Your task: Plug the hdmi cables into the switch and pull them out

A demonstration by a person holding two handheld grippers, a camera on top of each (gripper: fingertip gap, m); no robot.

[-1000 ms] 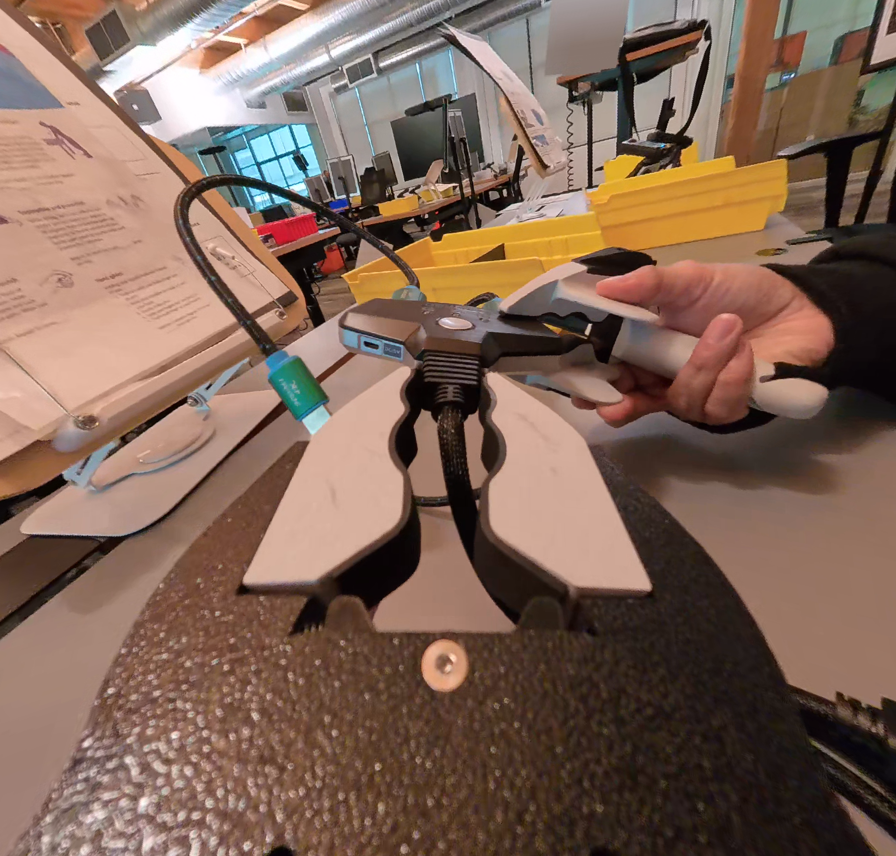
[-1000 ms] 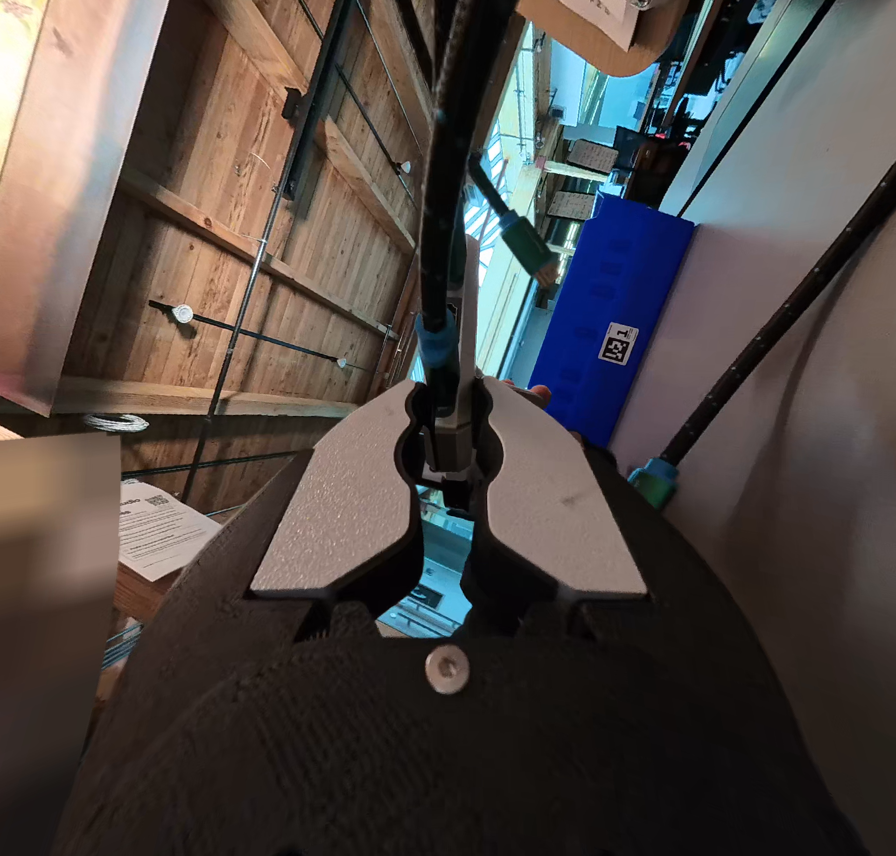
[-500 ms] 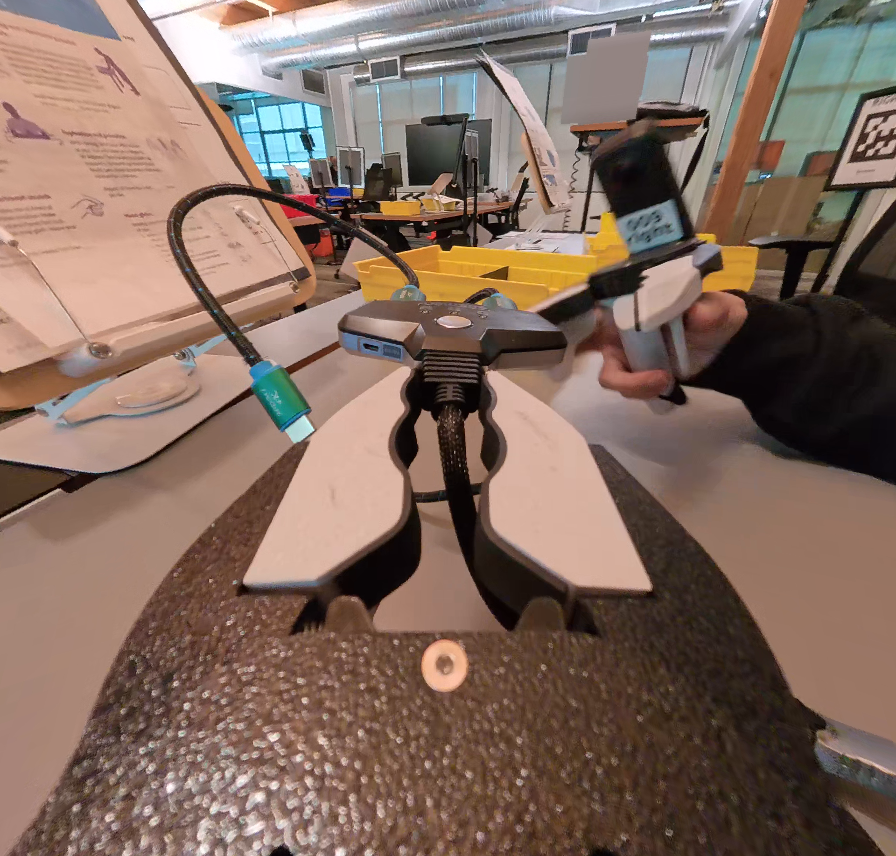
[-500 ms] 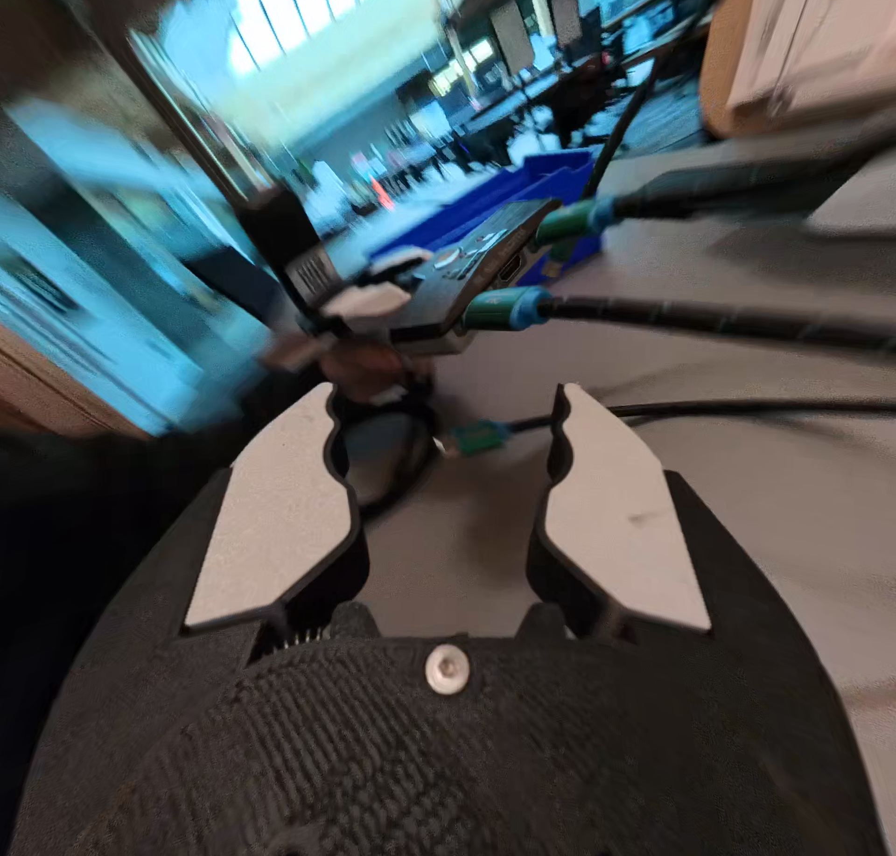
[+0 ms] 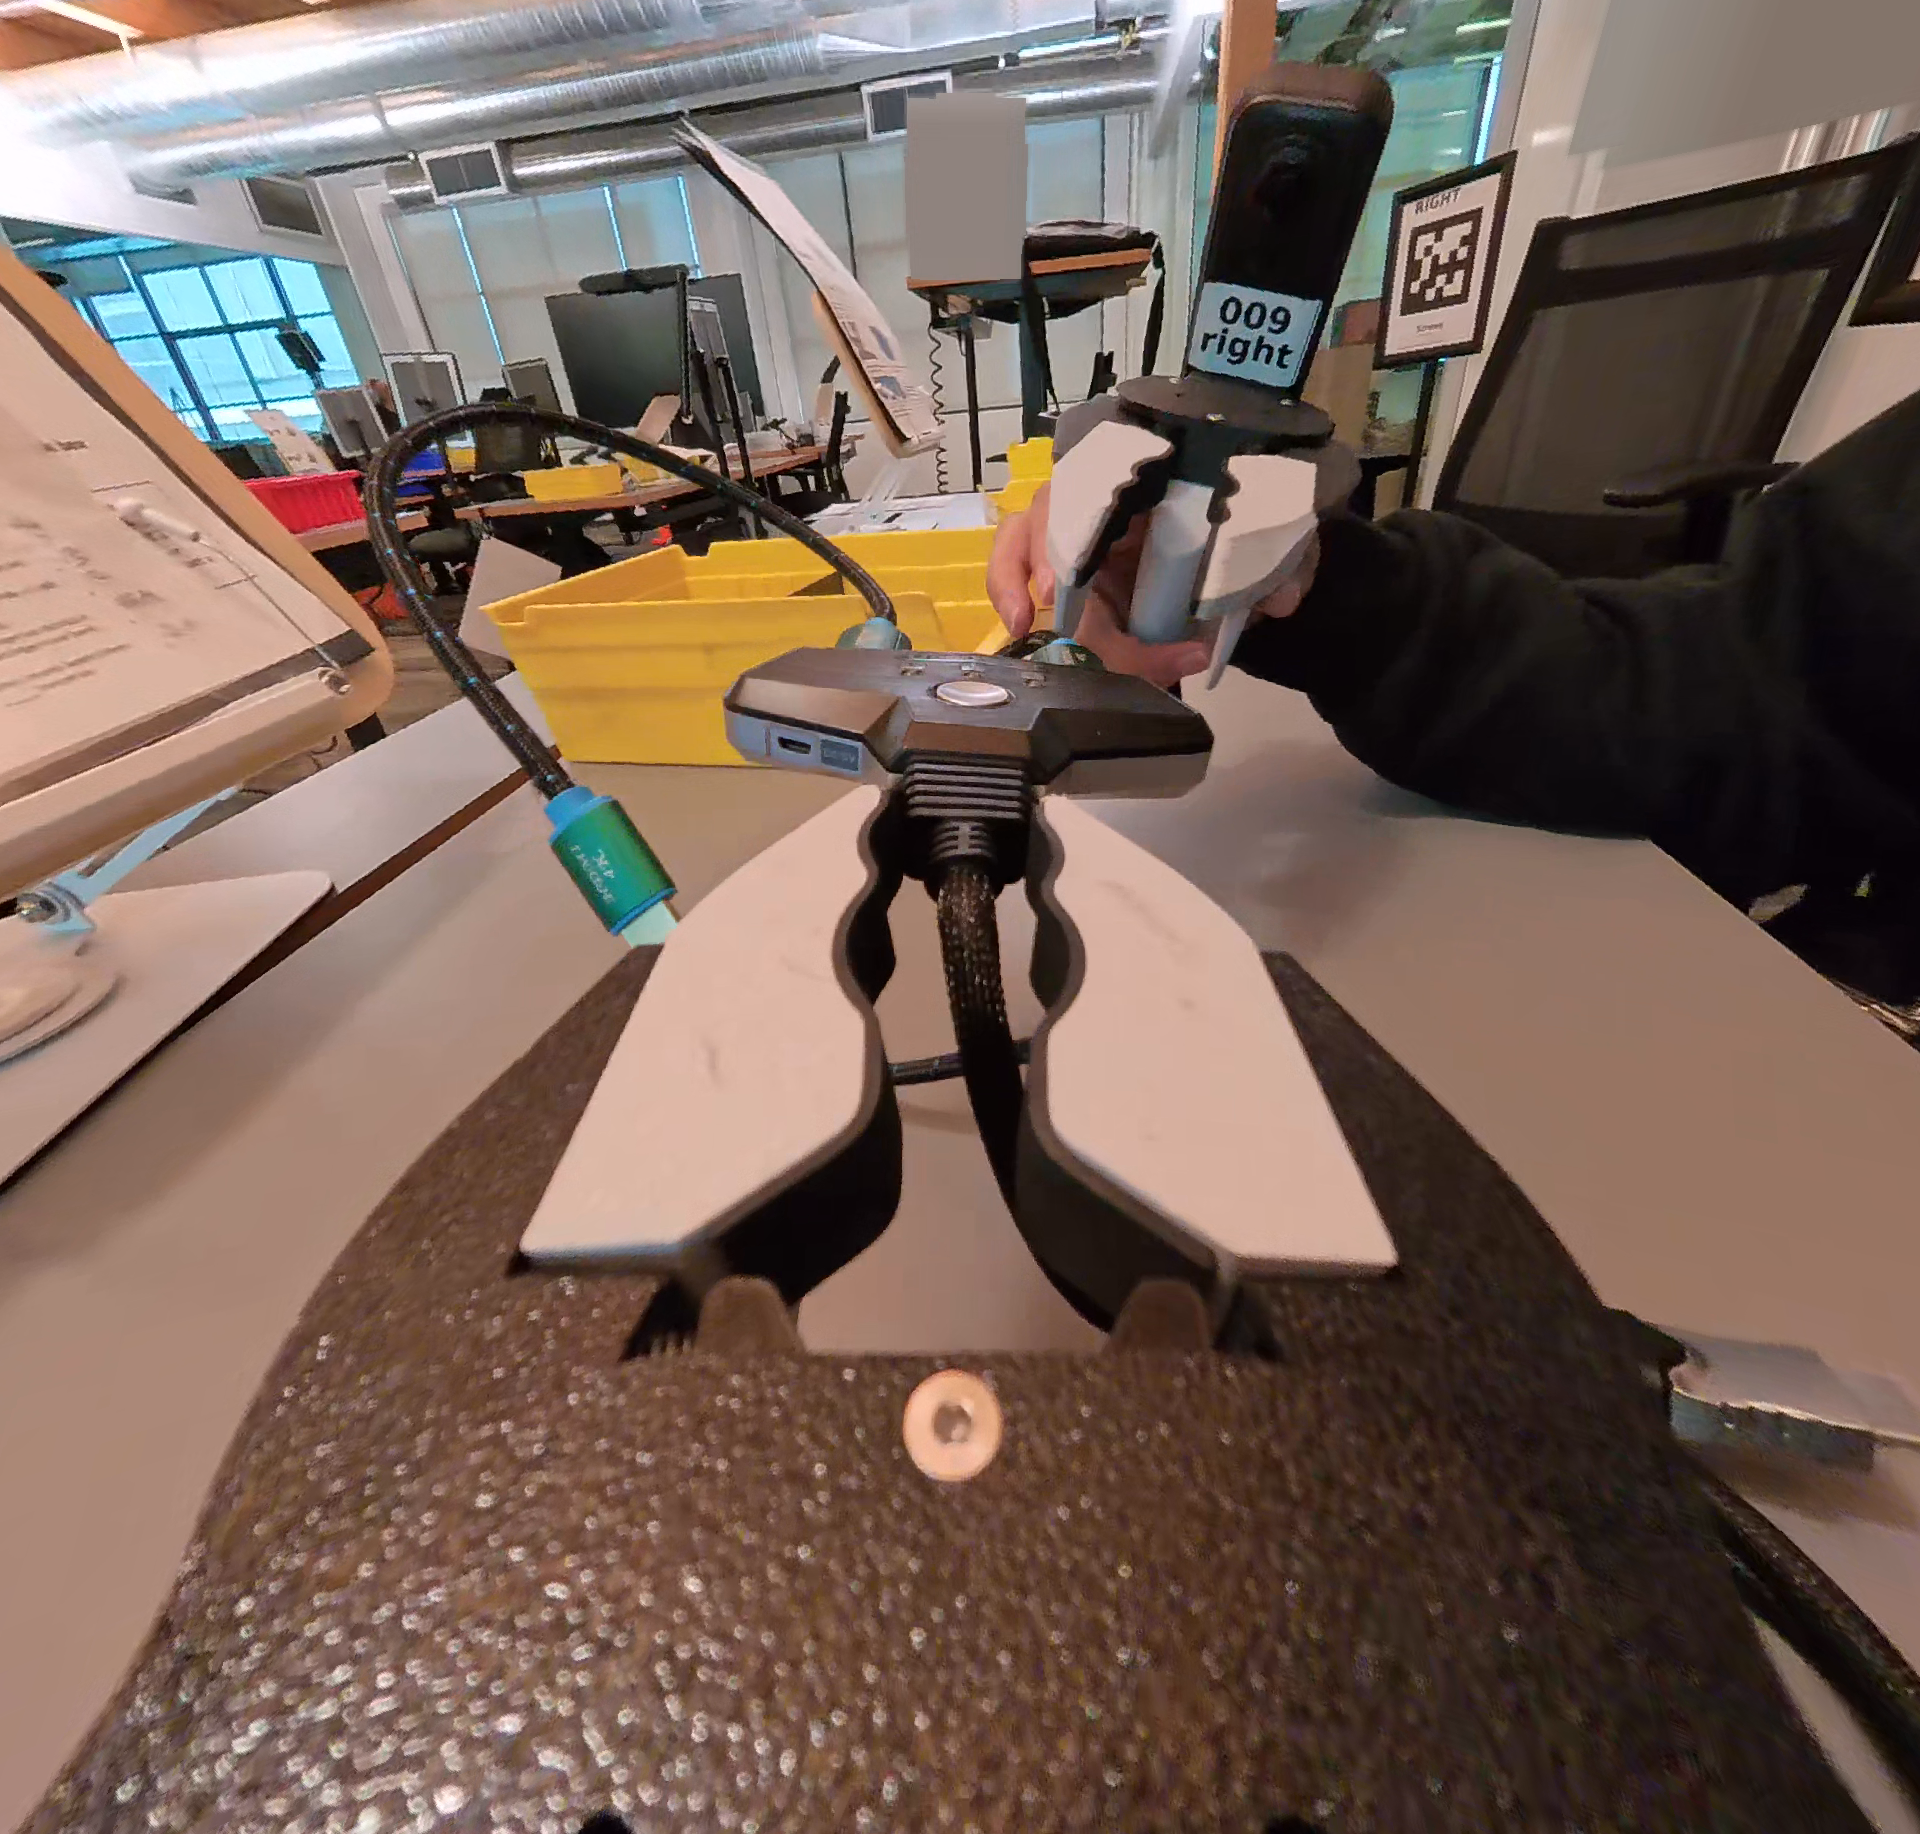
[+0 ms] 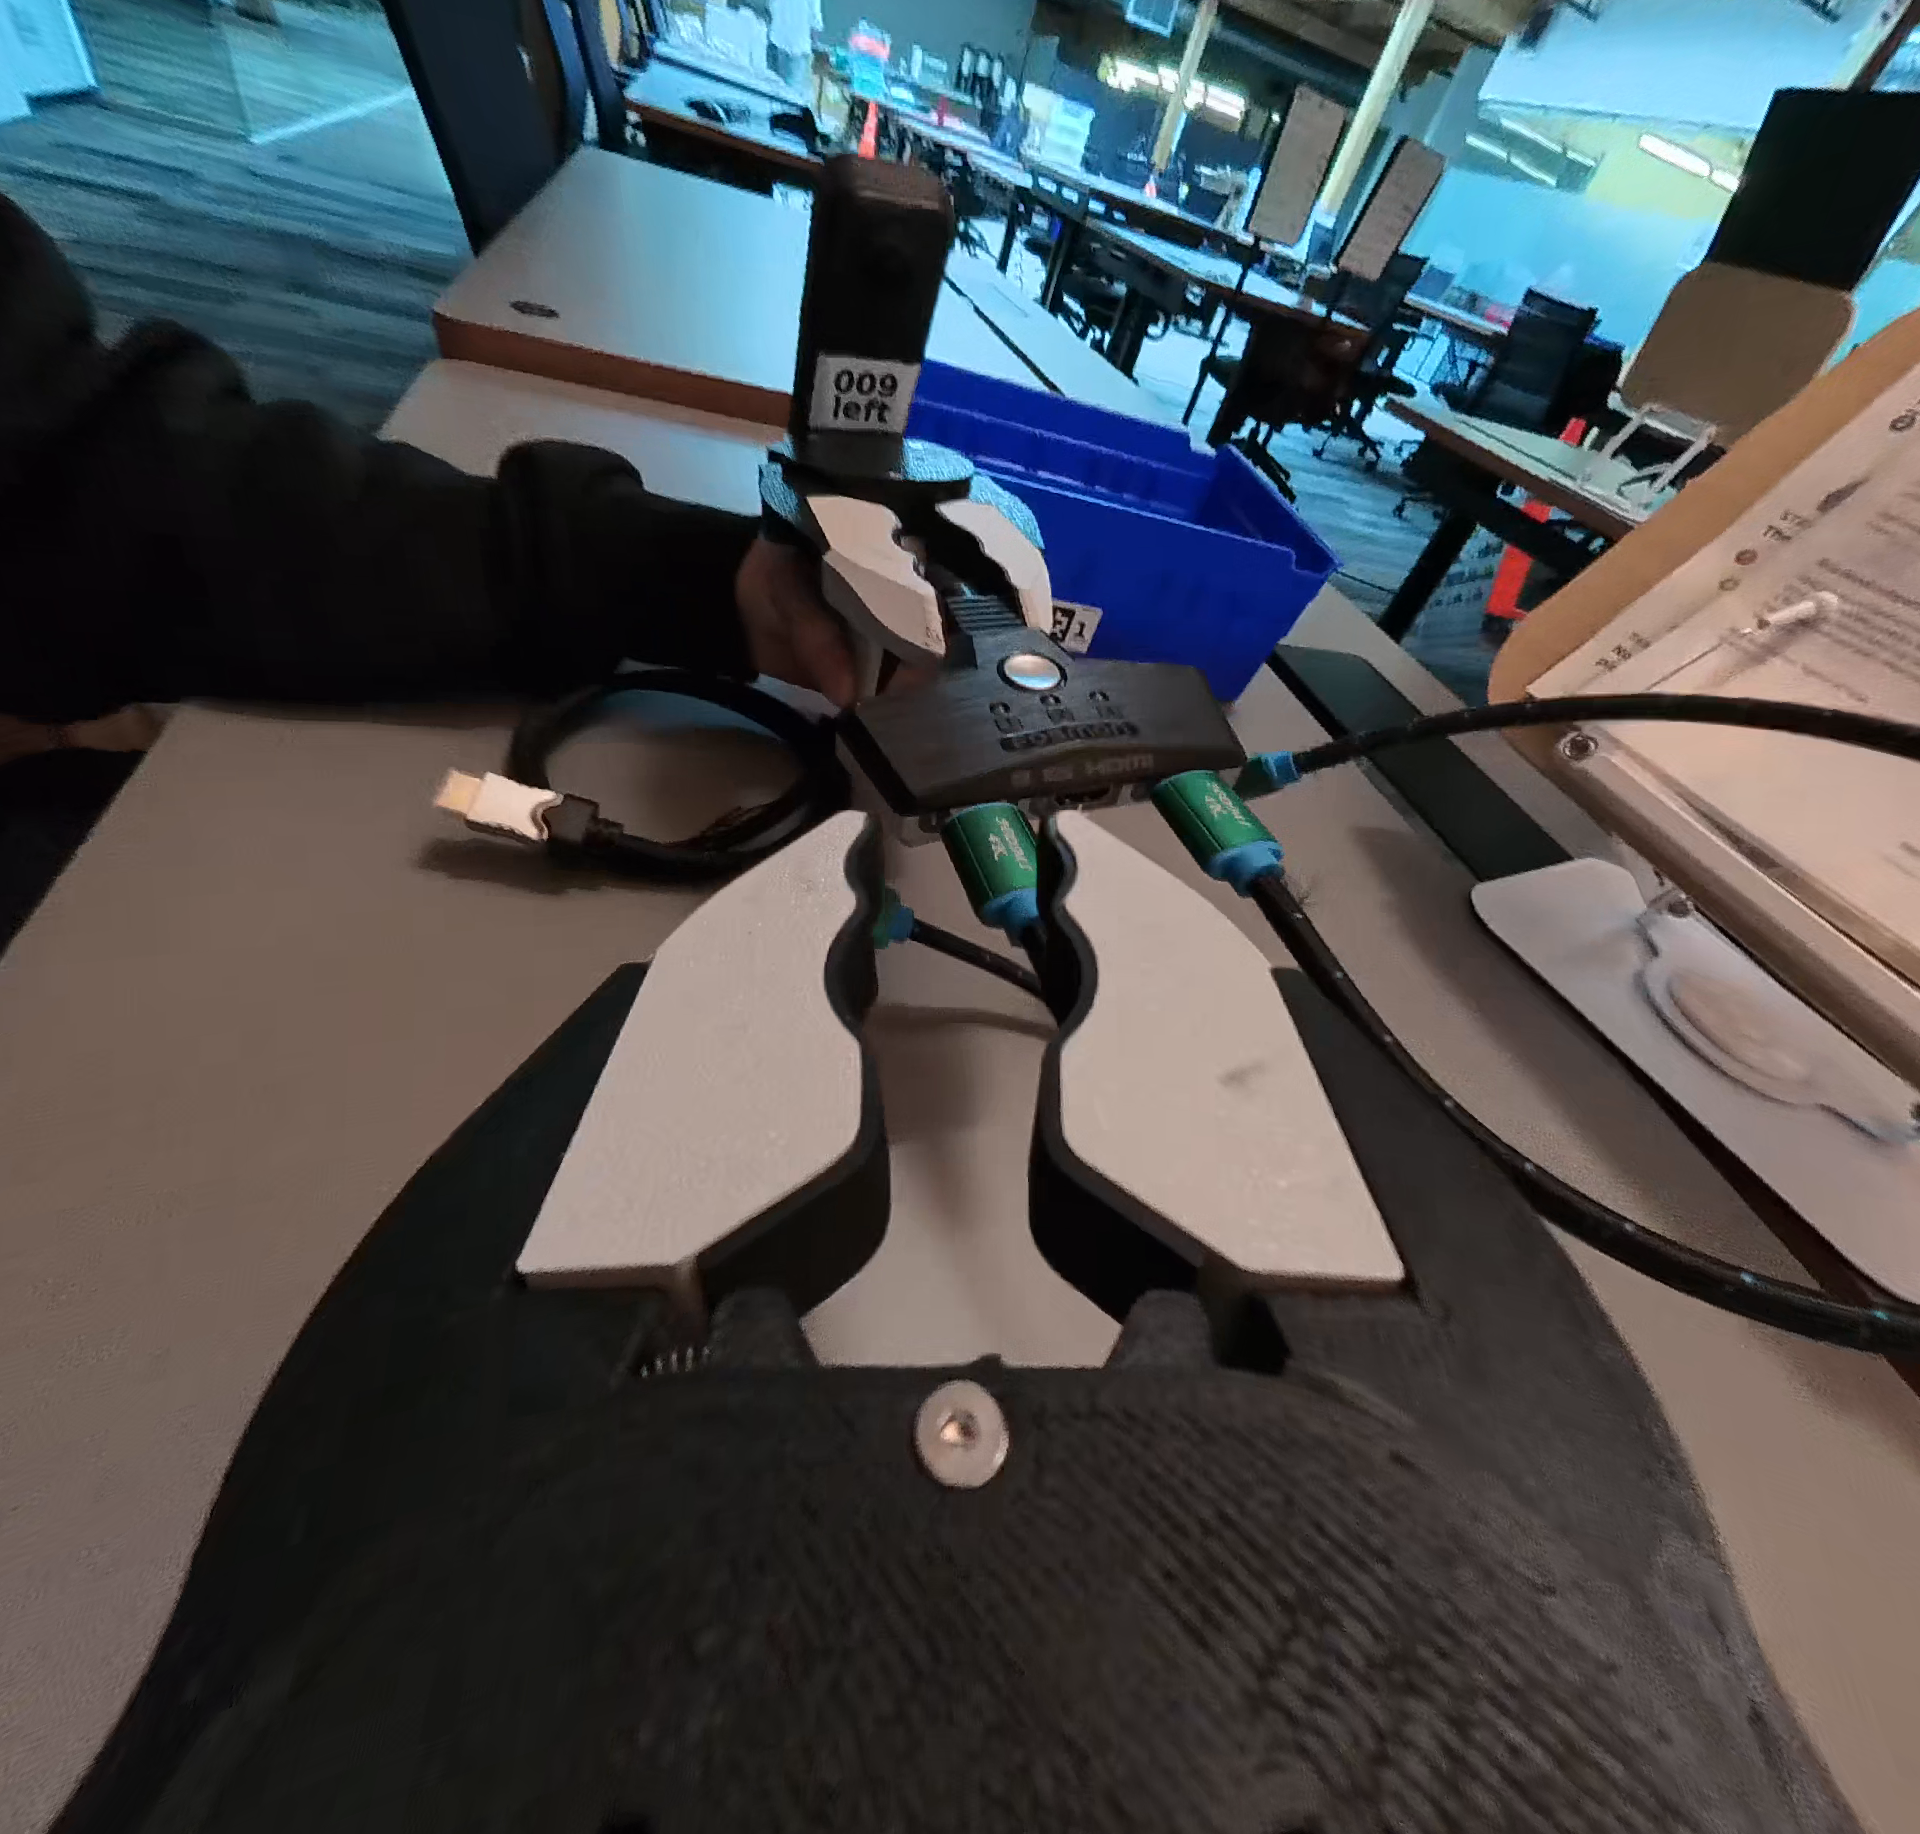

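Observation:
The black HDMI switch (image 5: 966,714) is held level above the grey table. My left gripper (image 5: 961,828) is shut on the ribbed collar of its braided tail cable; it also shows in the right wrist view (image 6: 935,579). Two green plugs sit in the switch's far ports: a left plug (image 6: 992,859) and a right plug (image 6: 1210,828). My right gripper (image 6: 961,849) is open only a little, its fingertips on either side of the left plug, with a gap on the plug's left. A free green plug (image 5: 608,870) hangs from a looped cable.
Yellow bins (image 5: 727,631) stand behind the switch and a blue bin (image 6: 1143,527) stands on the other side. A document stand (image 6: 1714,641) on a white base (image 6: 1662,1005) is close by. The tail cable's silver plug (image 6: 499,808) and black coil lie on the table.
My right gripper let go of the switch's side, swung round to the port side and narrowed its jaws around the left green plug. My left gripper kept its hold.

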